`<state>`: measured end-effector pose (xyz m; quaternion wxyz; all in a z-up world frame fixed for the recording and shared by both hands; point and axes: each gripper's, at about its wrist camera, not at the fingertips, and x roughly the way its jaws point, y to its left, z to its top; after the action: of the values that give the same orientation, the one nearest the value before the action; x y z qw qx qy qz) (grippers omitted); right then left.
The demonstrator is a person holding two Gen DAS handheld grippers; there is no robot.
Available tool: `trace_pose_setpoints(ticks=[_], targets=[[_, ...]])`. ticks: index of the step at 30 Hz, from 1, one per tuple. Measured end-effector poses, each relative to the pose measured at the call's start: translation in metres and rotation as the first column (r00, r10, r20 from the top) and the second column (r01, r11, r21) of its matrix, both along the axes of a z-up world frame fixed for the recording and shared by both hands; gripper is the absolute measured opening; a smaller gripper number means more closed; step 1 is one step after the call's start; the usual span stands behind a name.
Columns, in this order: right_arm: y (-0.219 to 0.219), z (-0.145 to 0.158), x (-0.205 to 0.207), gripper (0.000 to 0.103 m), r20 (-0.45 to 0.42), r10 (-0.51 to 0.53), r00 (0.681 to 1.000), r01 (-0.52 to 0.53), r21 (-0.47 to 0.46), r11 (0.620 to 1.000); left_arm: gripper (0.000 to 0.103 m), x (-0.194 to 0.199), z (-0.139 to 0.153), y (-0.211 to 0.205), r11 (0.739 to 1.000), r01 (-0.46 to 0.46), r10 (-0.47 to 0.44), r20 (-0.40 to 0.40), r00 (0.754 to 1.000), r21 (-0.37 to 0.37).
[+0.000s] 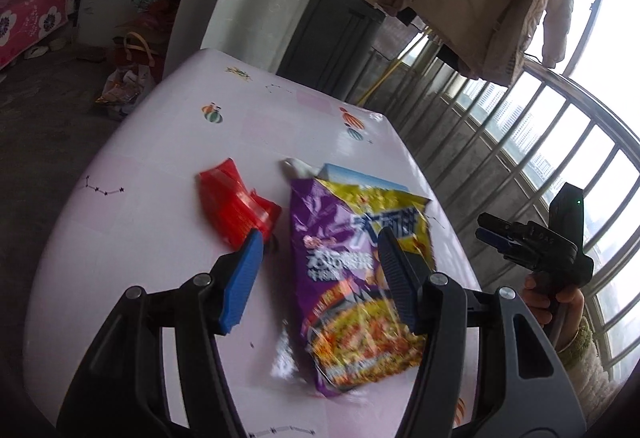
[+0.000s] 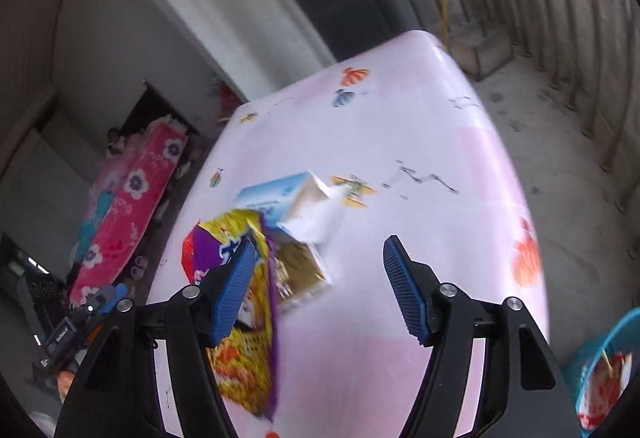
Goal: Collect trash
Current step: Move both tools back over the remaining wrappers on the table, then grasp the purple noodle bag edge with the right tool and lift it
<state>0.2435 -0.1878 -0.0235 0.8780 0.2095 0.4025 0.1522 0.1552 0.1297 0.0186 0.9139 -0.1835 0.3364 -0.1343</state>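
Purple-and-yellow foil noodle packet (image 1: pixel 356 278) motion-blurred at lower end, print unreadable; covers most of light-blue-and-white paper carton (image 1: pixel 360 177). Teal plastic basket (image 2: pixel 600 370) cut off by right edge, red contents smeared. Right gripper (image 1: pixel 494 236) small, side-on at frame edge, jaw gap not readable there.

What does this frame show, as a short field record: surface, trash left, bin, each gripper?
surface: table with pink patterned cloth
trash left: purple noodle wrapper; crushed red cup; blue-white carton
bin: blue basket at table's right edge, holding trash
left gripper: open, above wrapper
right gripper: open, empty
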Motion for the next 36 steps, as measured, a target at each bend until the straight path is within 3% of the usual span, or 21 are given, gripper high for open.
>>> trace_pose_setpoints(ticks=[3, 10, 13, 18, 22, 26, 36], targets=[[0.015, -0.005, 0.027, 0.065, 0.013, 0.016, 1.0, -0.016, 0.022, 1.0, 0.054, 0.022, -0.009, 0.008, 1.0, -0.03, 0.03, -0.01, 1.0, 0.002], [0.021, -0.021, 0.094, 0.061, -0.001, 0.048, 0.999, -0.048, 0.055, 0.997, 0.035, 0.067, -0.034, 0.019, 0.996, -0.077, 0.08, -0.069, 0.994, 0.037], [0.026, -0.033, 0.124, 0.055, -0.04, 0.083, 0.996, -0.081, 0.064, 0.995, 0.028, 0.082, -0.045, 0.02, 0.995, -0.086, 0.091, -0.093, 0.991, 0.06], [0.046, -0.059, 0.155, 0.054, -0.155, 0.201, 0.967, -0.194, 0.055, 0.979, 0.016, 0.102, -0.064, 0.019, 0.995, -0.073, 0.082, -0.152, 0.985, 0.067], [0.066, -0.068, 0.146, 0.05, -0.192, 0.314, 0.93, -0.313, 0.034, 0.949, 0.009, 0.106, -0.076, 0.02, 0.999, -0.039, 0.043, -0.2, 0.979, 0.025], [0.074, -0.069, 0.126, 0.045, -0.2, 0.364, 0.91, -0.365, 0.033, 0.931, 0.006, 0.098, -0.085, 0.01, 1.0, 0.016, -0.014, -0.236, 0.972, 0.003], [0.082, -0.073, 0.073, 0.044, -0.22, 0.384, 0.897, -0.384, 0.043, 0.922, 0.004, 0.047, -0.097, -0.004, 0.994, 0.103, -0.105, -0.273, 0.956, -0.019]])
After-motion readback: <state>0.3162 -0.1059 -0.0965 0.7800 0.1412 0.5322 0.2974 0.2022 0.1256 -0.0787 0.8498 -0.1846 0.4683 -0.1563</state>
